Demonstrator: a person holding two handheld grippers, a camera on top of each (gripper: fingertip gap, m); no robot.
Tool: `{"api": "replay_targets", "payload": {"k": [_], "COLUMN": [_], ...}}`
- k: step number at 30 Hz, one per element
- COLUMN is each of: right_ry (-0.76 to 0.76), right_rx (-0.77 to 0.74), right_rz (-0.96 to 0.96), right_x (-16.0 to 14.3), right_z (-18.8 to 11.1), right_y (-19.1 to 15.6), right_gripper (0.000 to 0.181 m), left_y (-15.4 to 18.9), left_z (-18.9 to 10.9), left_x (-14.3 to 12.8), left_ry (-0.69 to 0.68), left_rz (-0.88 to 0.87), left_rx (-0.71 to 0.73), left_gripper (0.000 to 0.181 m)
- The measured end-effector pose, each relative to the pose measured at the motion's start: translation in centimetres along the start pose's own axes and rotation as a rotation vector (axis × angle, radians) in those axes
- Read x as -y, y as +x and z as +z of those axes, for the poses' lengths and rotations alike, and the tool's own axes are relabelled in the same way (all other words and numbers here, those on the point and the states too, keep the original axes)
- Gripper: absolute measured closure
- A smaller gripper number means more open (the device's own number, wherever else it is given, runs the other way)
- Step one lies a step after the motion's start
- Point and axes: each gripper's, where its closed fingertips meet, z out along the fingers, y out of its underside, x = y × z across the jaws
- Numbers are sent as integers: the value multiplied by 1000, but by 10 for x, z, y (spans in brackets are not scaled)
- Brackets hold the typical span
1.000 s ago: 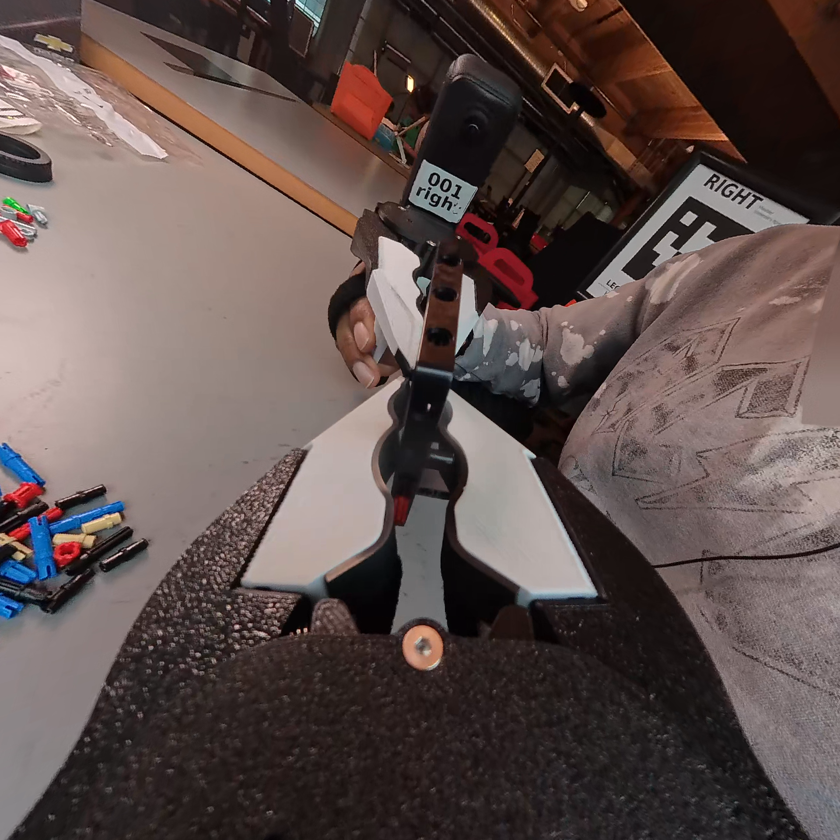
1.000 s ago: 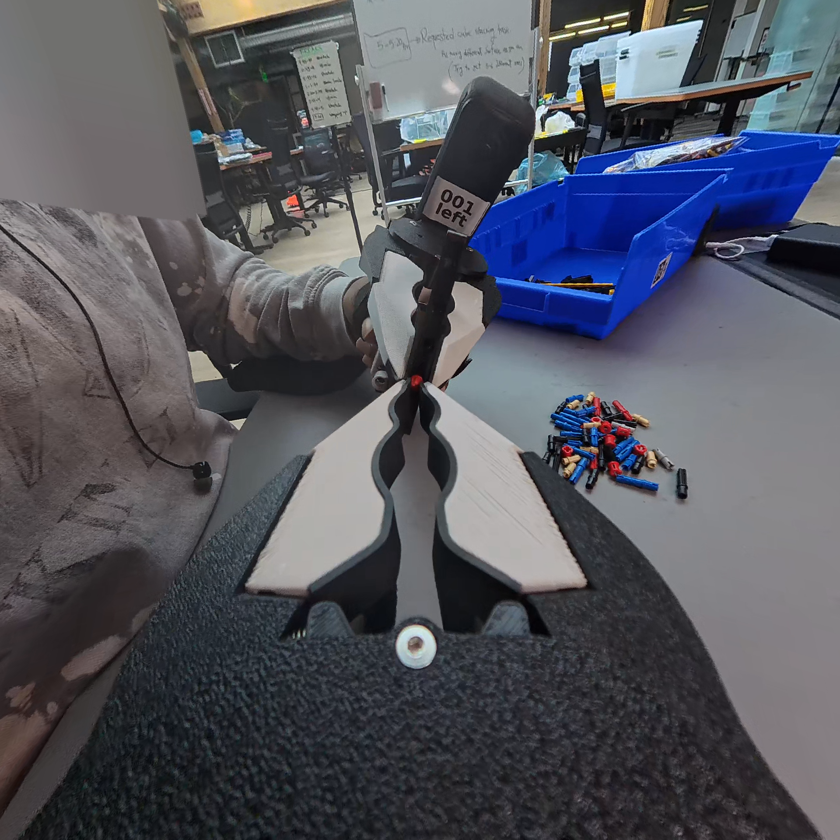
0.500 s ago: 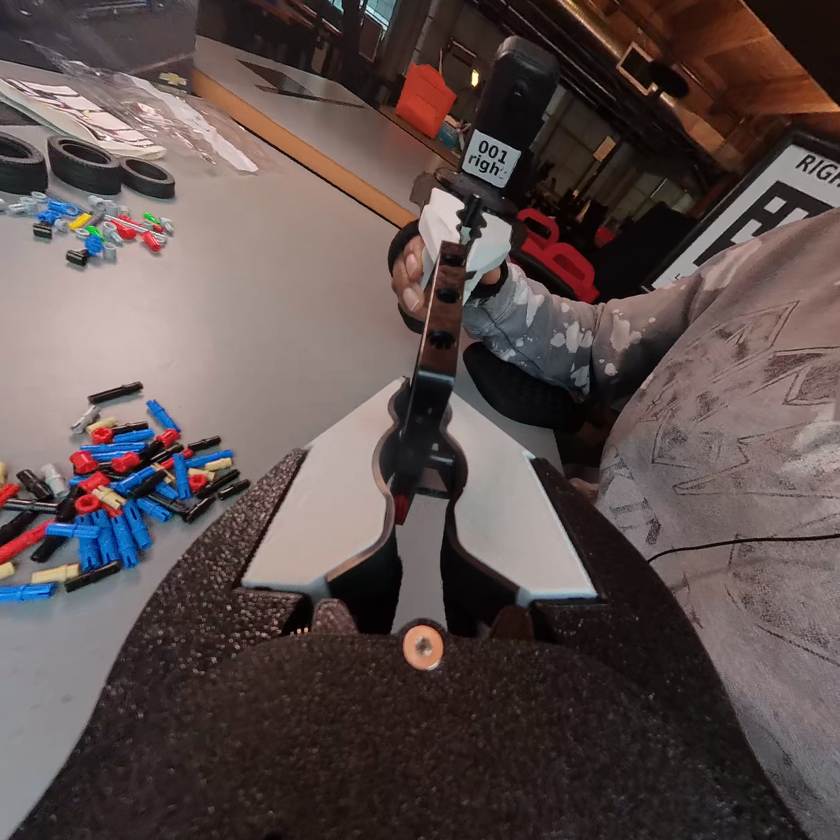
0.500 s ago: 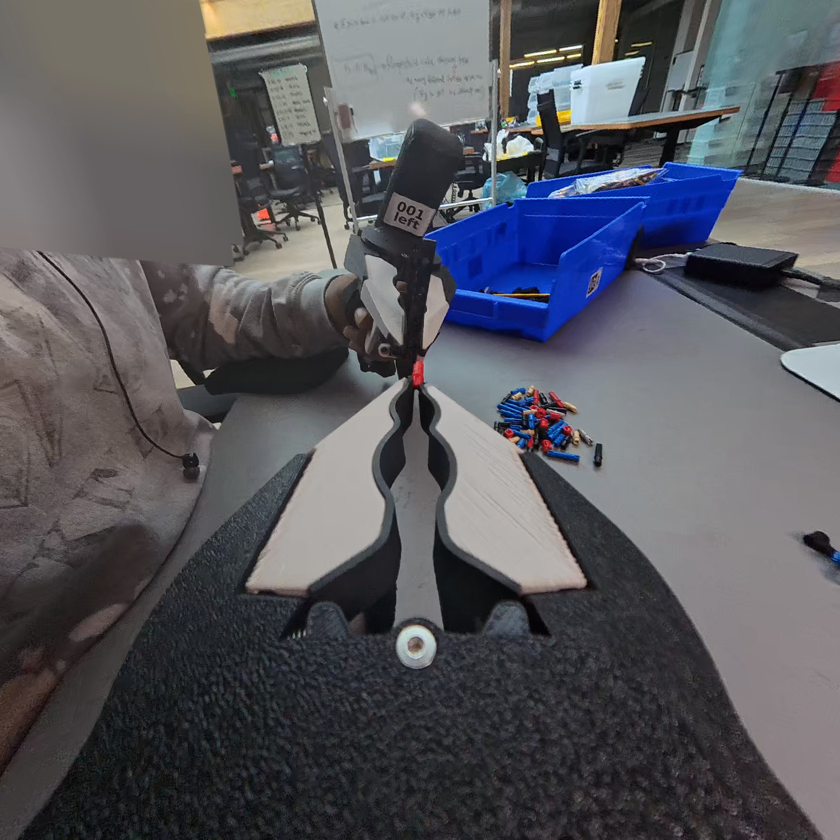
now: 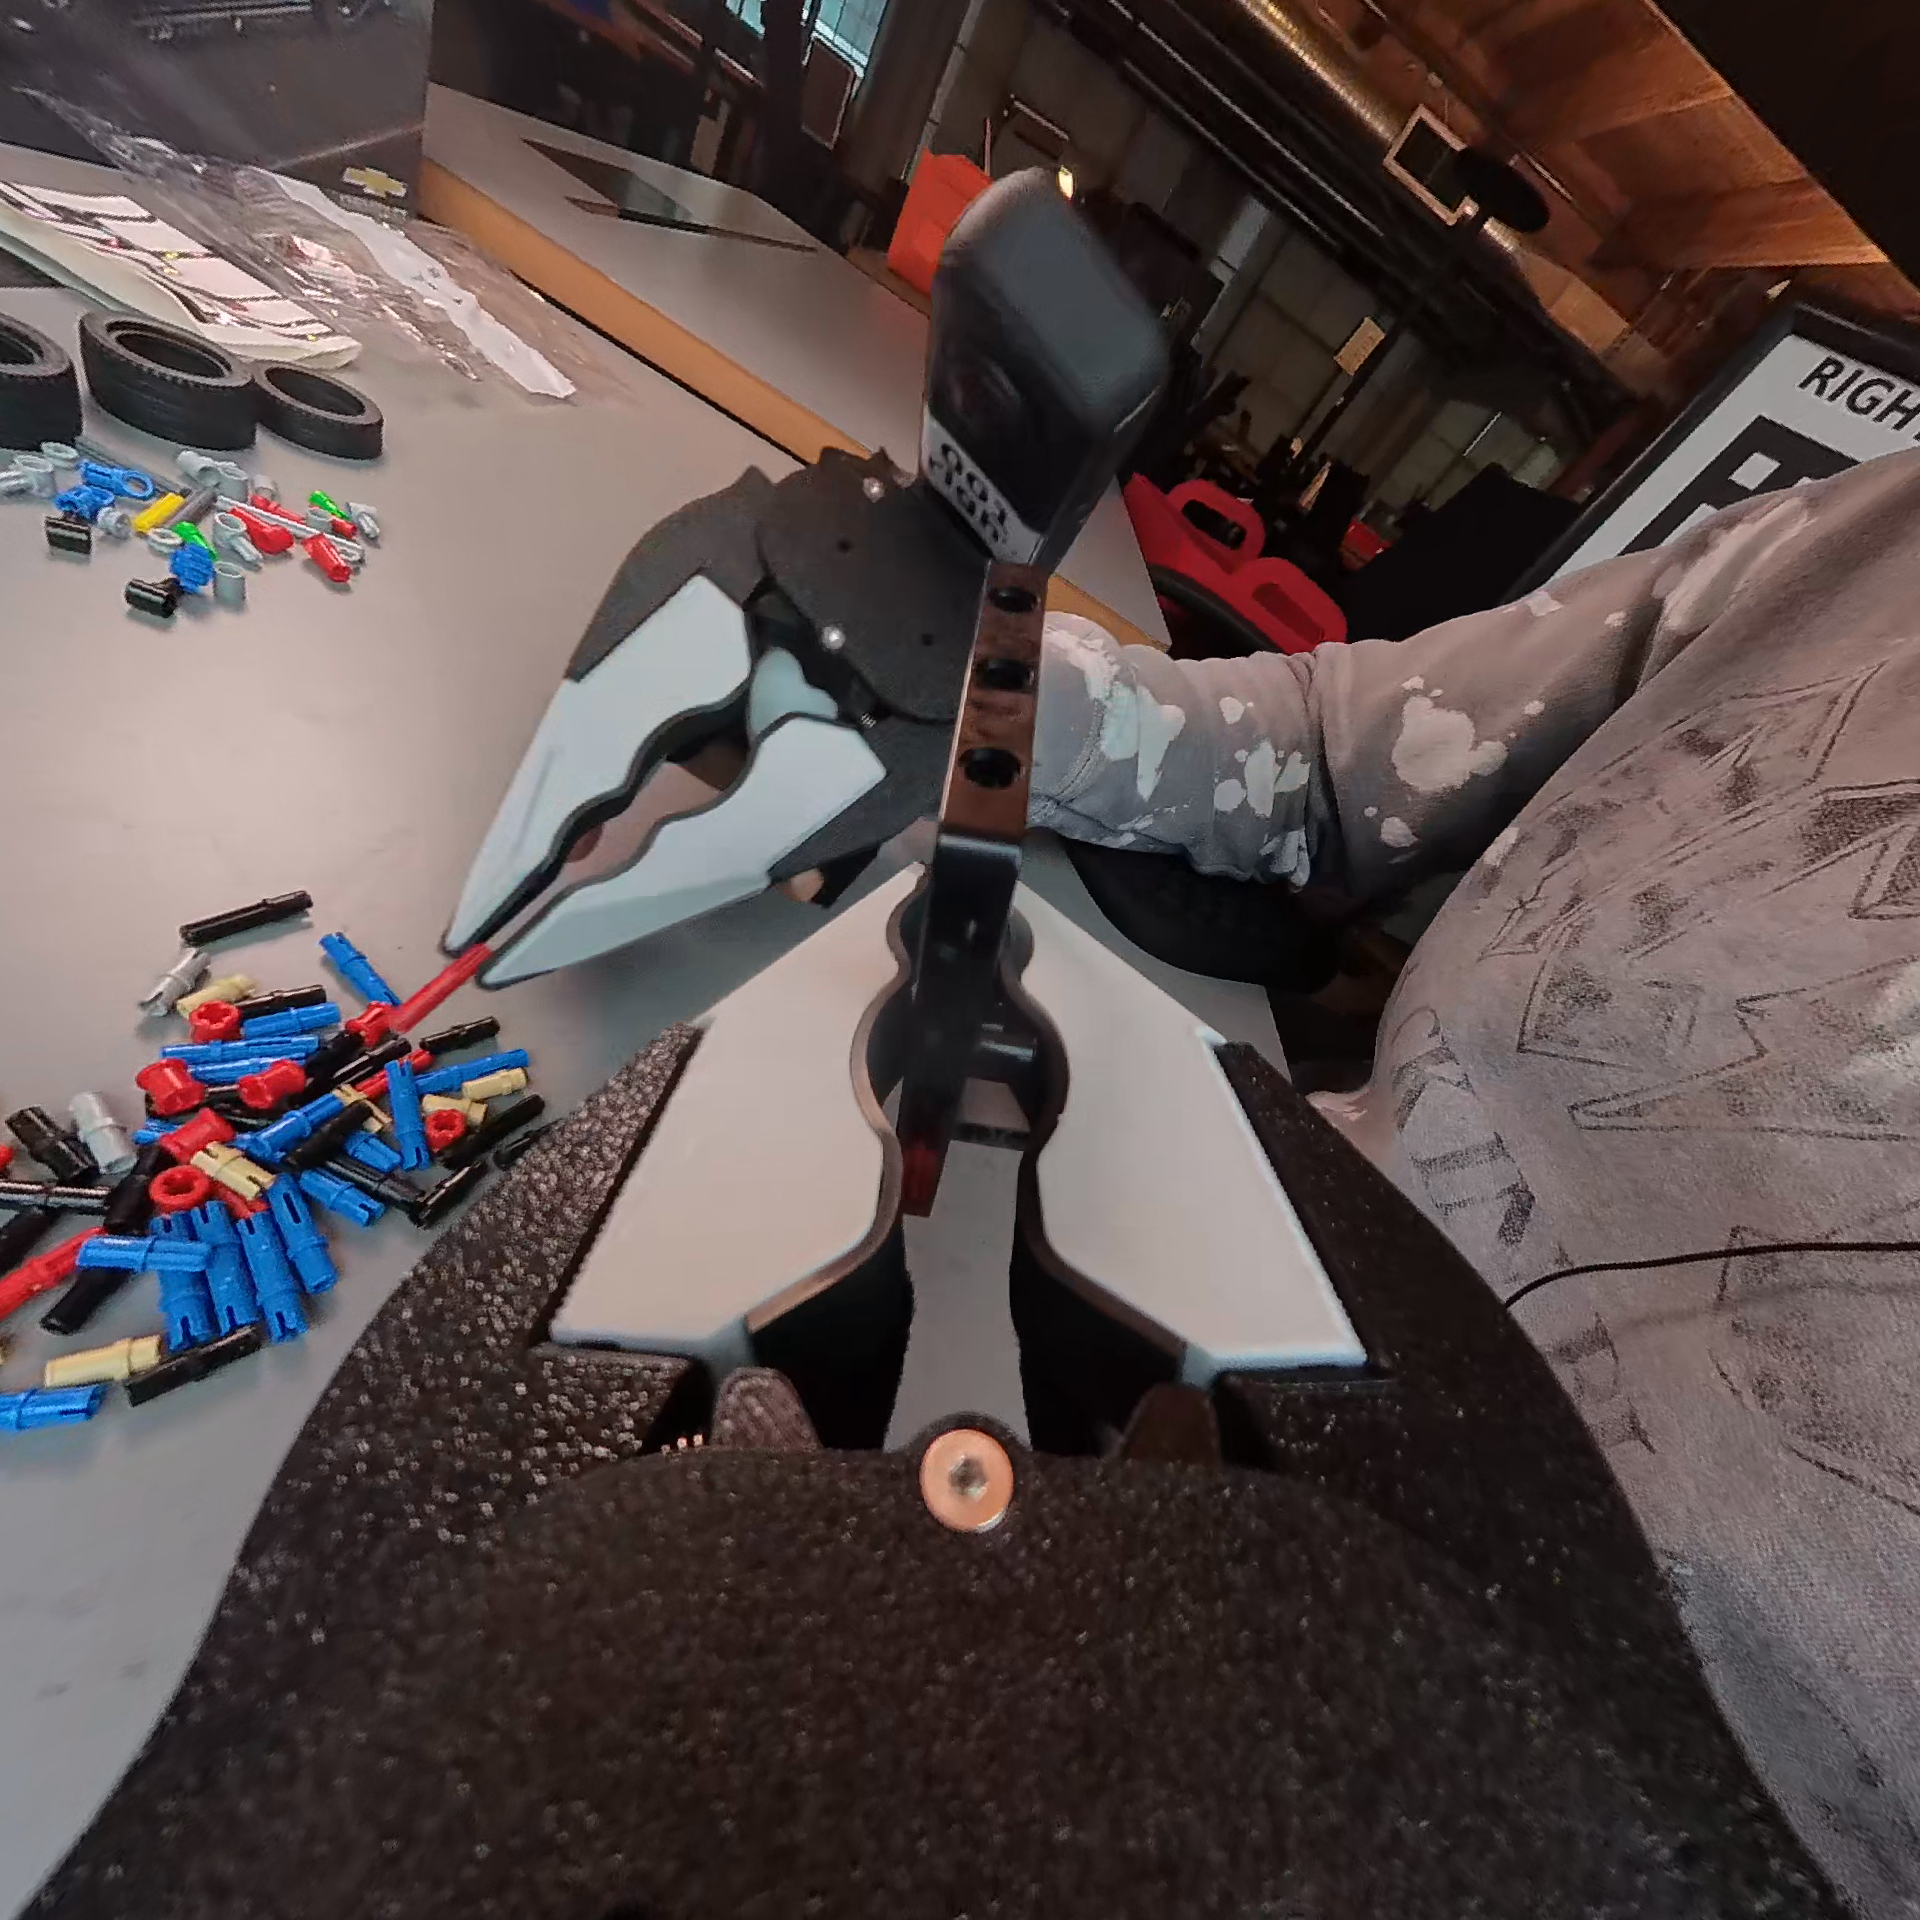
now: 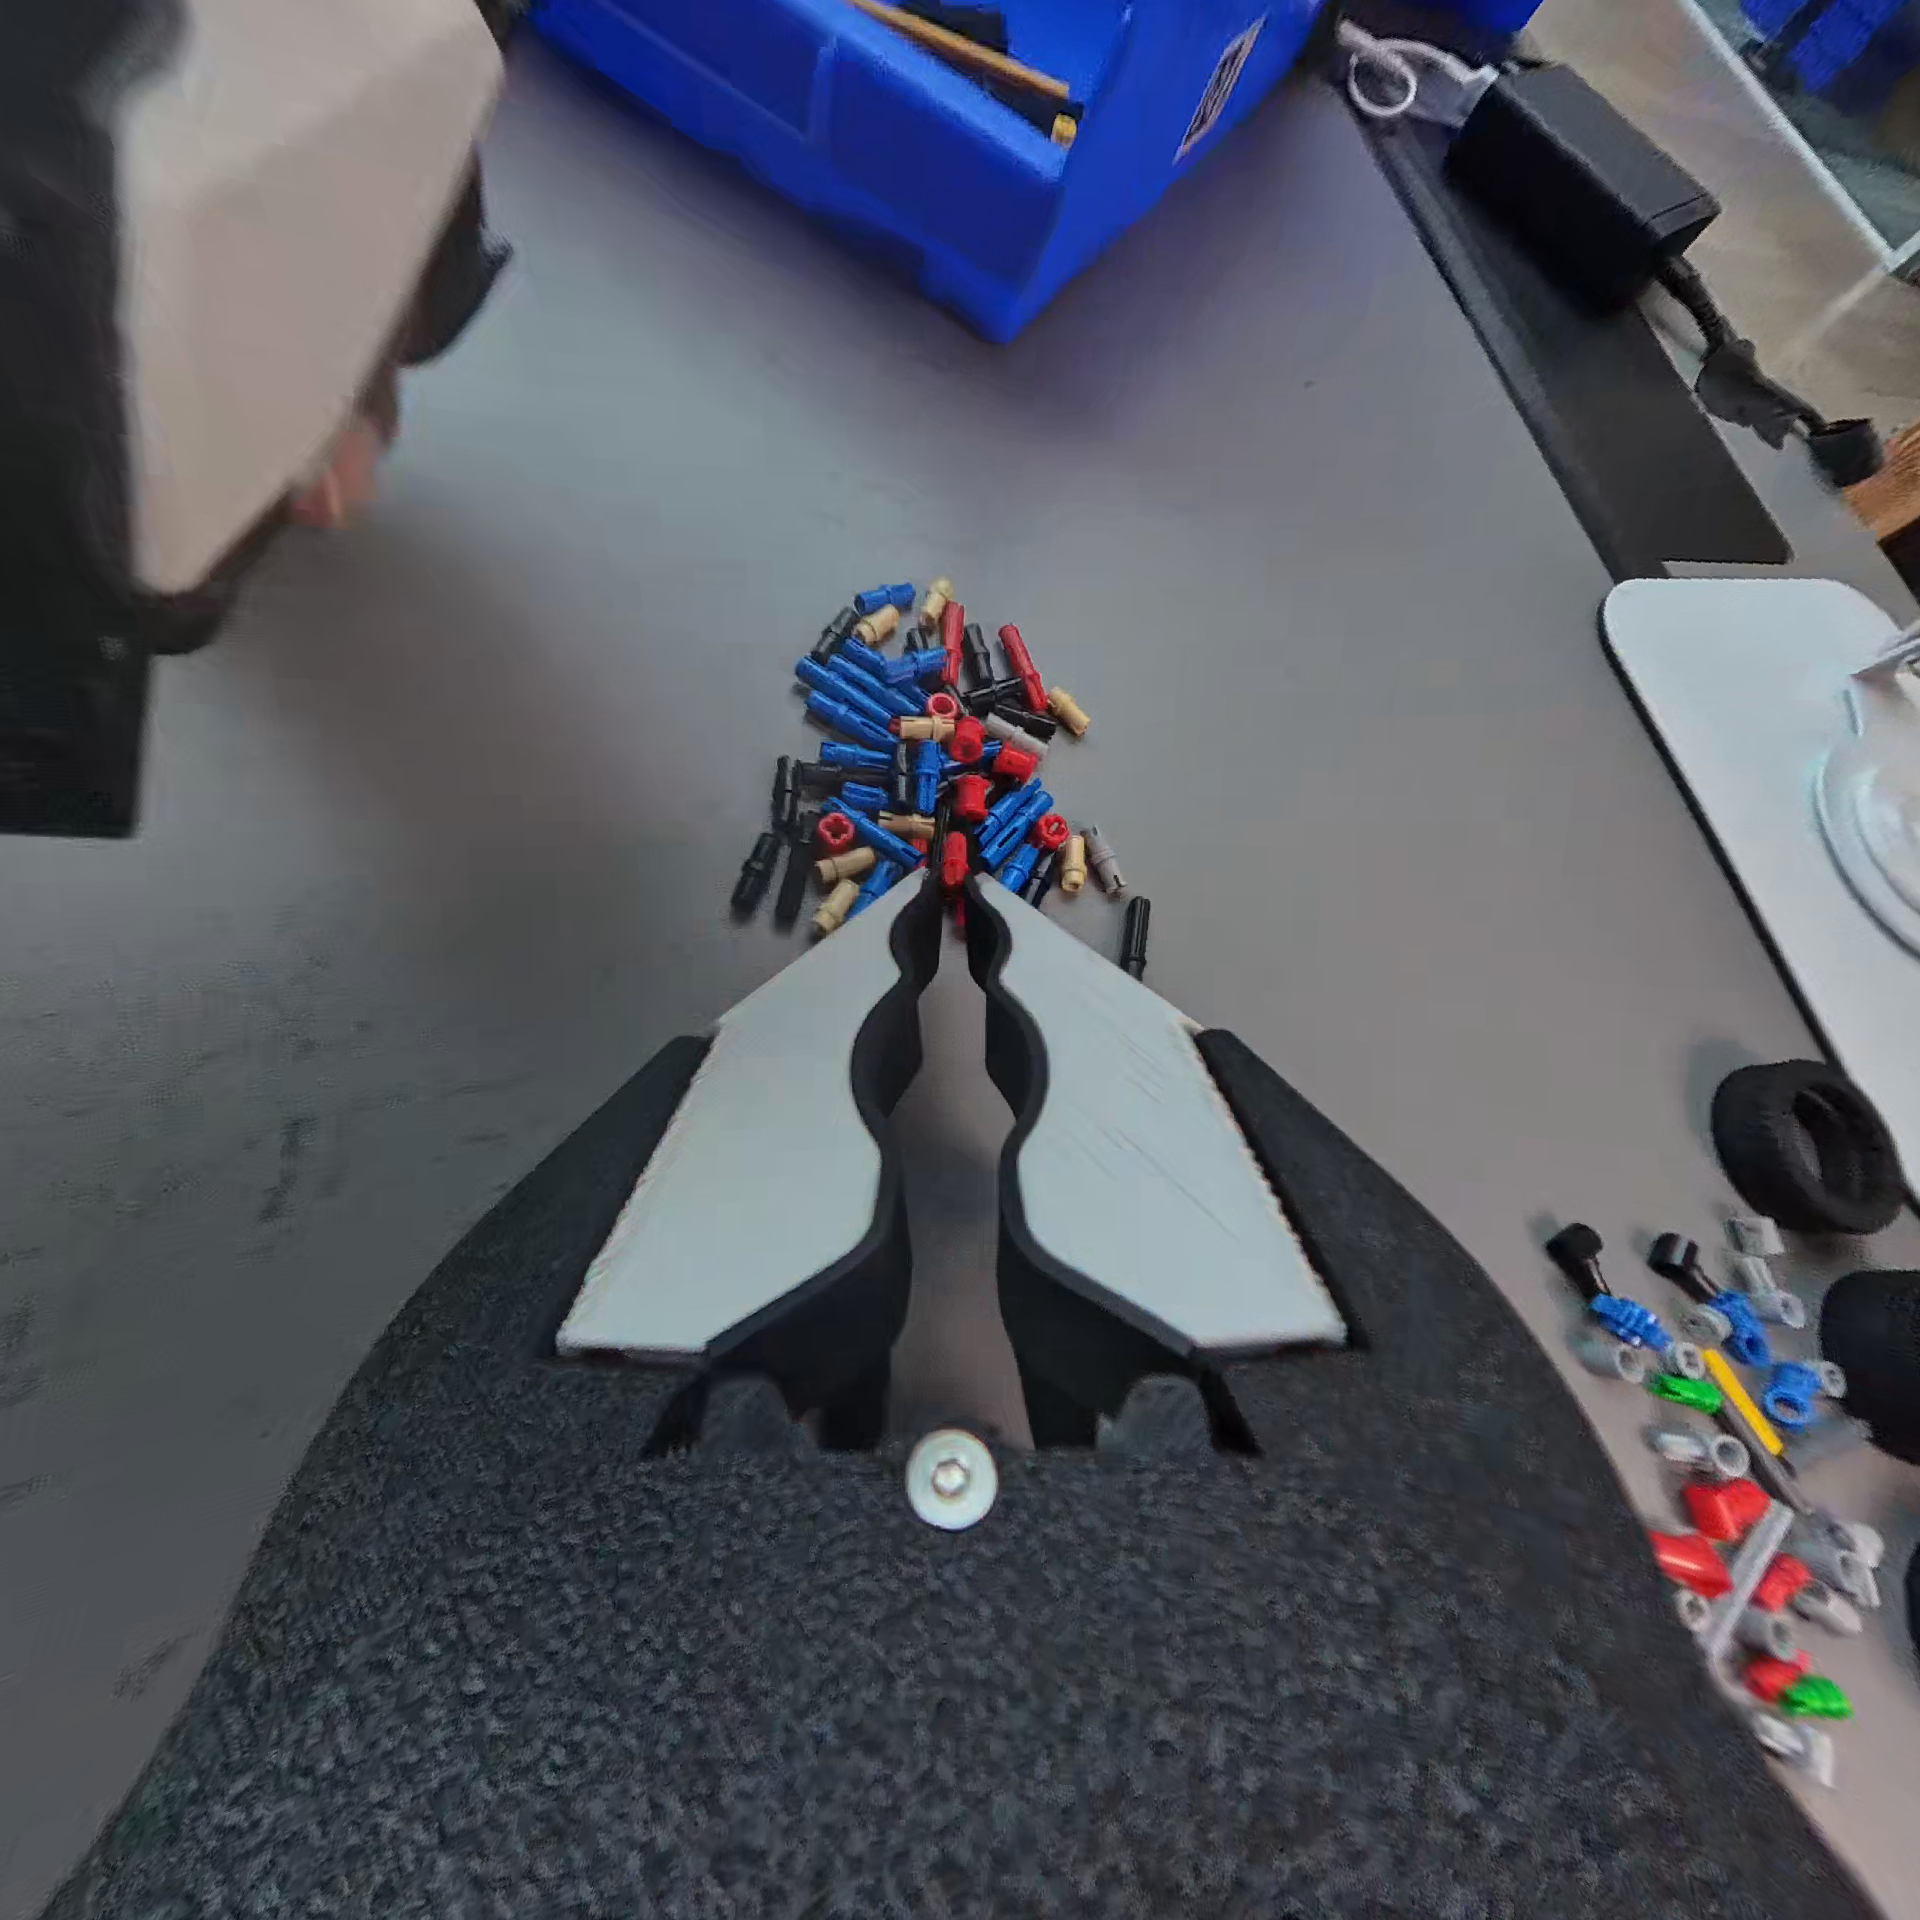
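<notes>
Above the pile of pins (image 6: 925, 758) on the counter (image 6: 1299, 644), the right tool (image 6: 948, 883) pinches a red axle (image 5: 436, 992). Beside that pile, the left tool (image 5: 961, 904) clamps a black beam (image 5: 992, 727) upright.

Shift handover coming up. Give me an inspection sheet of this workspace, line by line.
Surface: grey table, faintly scuffed.
Things: black holed beam, upright, red stub at its lower end; red pin, tip at the pile of coloured pins.
Clutter: black tyres, second heap of small parts, blue bin, clear bags.
Grippers: left claw shut on the beam; right claw shut on the red pin.
Cables: power brick with cord at table edge; thin black wire across the person's grey top.
Surroundings: workshop benches, red crates.
</notes>
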Motion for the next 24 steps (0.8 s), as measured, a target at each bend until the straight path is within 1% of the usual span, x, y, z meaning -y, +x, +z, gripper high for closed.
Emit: {"api": "replay_targets", "payload": {"k": [1,3,4,6,7,8,10,12,13,15,17,18,21,24], "right_ry": [-47,-39,-14,70,126,180,253,329,352,385,416,425,443,450], "right_rx": [-23,-40,-38,-25,9,80,262,396,428,413,443,459,517,555], "right_rz": [-46,-52,-13,68,107,148,241,348,377,402,428,431,485,538], "right_x": [-5,-1,2,12,18,24,33,44,48,54,61,61,60,55], "right_z": [9,11,5,-16,-30,-45,-73,-92,-95,-93,-91,-91,-94,-98], "right_y": [4,9,12,20,19,10,-17,-42,-52,-62,-69,-71,-69,-66], "right_gripper": [177,158,152,148,148,149,150,150,149,152,167,171,173,173], "left_y": [1,3,3,2,1,0,-4,-3,0,3,8,11,12,14], "left_z": [0,0,0,0,-1,-2,-3,-3,-2,4,10,11,13,12], "left_x": [-1,-2,-2,-1,1,3,7,11,13,13,12,14,12,12], "left_ry": [-1,-7,-8,2,17,37,74,109,124,123,119,130,133,132], "left_rz": [8,23,24,9,-11,-42,-117,-163,-175,-185,-183,-188,-205,-215], "left_rx": [0,1,1,-2,-5,-10,-21,-50,-70,-88,-106,-125,-133,-150], "left_gripper": [173,173,172,172,172,172,172,172,172,172,172,172,171,163]}}
